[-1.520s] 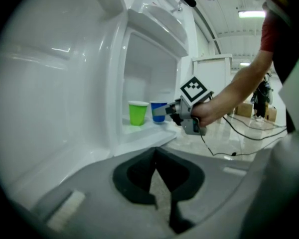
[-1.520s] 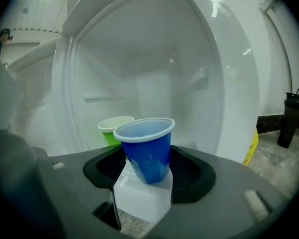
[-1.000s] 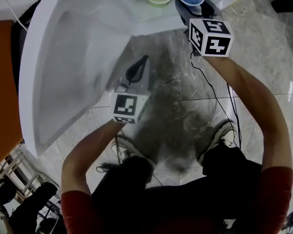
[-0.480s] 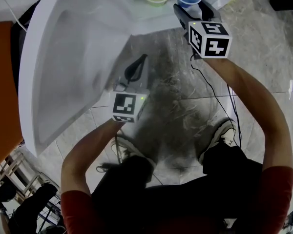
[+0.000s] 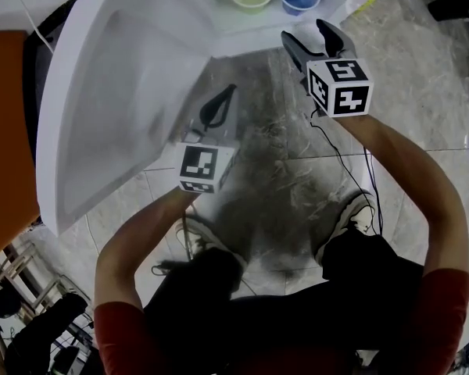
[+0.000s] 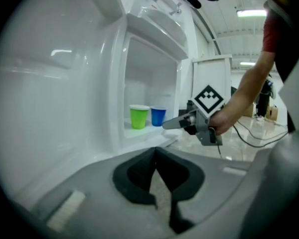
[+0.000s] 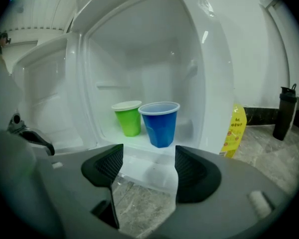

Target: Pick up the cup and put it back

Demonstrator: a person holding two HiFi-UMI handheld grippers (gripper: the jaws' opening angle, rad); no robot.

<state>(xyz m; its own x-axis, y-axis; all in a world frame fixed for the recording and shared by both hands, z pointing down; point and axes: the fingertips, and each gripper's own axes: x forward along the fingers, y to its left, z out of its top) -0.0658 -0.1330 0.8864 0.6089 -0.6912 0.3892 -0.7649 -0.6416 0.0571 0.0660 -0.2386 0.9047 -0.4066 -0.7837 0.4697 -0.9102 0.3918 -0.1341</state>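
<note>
The right hand-held gripper (image 7: 148, 154) stands with its jaws wide apart and has just been opening. Nothing is between them, only the floor (image 5: 297, 170) and the front edge of the shelf (image 7: 144, 169) showing through the gap. Straight ahead of it, past the jaw tips and clear of them, the blue cup (image 7: 160, 124) stands upright on the shelf inside the open white fridge (image 7: 192, 44). The cup is not touched by either pad. Just to the left of the blue cup, and a little further back from this hand-held gripper, stands a green cup (image 7: 129, 118), also upright. In the head view a narrow gap shows between the two.

To the right of this hand-held gripper, outside the fridge, a yellow labelled container (image 7: 237, 128) stands against the fridge wall. A dark bottle (image 7: 284, 112) stands on the floor further right.

The left hand-held gripper (image 6: 155, 152) is lower and to the left of the right one, well apart from both cups. Its jaws are closed together, tips meeting, with nothing held. It sits just beside the open fridge door (image 5: 125, 92), which spreads away on its left. It points towards the fridge, so that the cups and the right hand-held gripper lie ahead of it. A black cable (image 5: 340, 156) trails down from the right hand-held gripper across the floor.
</note>
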